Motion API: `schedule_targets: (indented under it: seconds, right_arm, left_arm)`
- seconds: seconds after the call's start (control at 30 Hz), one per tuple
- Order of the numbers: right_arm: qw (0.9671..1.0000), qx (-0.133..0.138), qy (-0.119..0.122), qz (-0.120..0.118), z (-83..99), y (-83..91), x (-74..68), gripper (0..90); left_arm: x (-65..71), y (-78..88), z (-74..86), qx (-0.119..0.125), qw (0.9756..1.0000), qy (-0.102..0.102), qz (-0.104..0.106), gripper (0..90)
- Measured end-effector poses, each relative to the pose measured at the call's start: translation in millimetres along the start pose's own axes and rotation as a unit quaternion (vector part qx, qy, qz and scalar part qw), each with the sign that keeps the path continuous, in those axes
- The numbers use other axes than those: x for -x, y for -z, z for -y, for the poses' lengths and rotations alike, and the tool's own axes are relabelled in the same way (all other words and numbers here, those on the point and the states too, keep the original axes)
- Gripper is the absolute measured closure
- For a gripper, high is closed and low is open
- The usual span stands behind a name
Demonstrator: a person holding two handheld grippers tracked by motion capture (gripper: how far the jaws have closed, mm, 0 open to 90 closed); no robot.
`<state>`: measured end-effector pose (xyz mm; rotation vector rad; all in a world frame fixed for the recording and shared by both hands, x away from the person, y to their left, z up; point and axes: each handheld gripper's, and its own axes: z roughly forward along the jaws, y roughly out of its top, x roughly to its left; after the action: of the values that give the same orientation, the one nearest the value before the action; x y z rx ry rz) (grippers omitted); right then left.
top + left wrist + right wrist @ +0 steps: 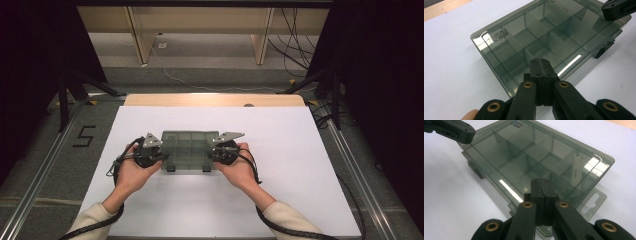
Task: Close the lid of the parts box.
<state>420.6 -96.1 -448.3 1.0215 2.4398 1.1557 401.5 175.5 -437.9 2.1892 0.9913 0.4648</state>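
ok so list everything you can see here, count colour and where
smoky transparent plastic compartment box: one, dark grey-green, lid shut, middle of the sheet between both grippers
white sheet: one, white, covering the tabletop
wooden table edge: one, light wood, beyond the sheet
floor marking 5: one, black, on the floor left of the table
left gripper: one, black, jaws shut, at the box's left end
right gripper: one, black, jaws shut, at the box's right end
hands: two, cream sleeves, holding the grippers

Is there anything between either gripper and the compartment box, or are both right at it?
Nothing visible stands in the way. The left gripper and the right gripper are both shut, one over each end of the smoky plastic box. Around it lies only the bare white table sheet.
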Motion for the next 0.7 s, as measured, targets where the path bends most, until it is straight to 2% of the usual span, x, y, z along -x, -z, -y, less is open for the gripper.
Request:
schedule_targets:
  seconds: [0.1, 0.47, 0.53, 0.7]
  right_arm:
    - [1.0, -0.002, -0.006, 0.0, 0.3, -0.3, -0.4, 90.0]
    - [1.0, 0.0, -0.002, 0.002, 1.0, -1.0, 0.5, 90.0]
    - [0.9999, -0.002, -0.011, 0.0, 0.8, -0.1, -0.2, 90.0]
    - [1.0, -0.005, -0.001, 0.002, 2.1, -0.7, 1.4, 90.0]
  left_arm:
    - [0.5, -0.7, 0.2, 0.0, 1.0, 0.002, 0.002, 89.5]
    - [0.6, -3.0, 2.0, -0.005, 1.0, -0.001, -0.001, 89.5]
    - [0.5, -3.1, 2.3, -0.004, 1.0, 0.001, 0.0, 89.5]
    - [0.0, -4.7, 3.8, -0.007, 1.0, 0.002, 0.002, 89.5]
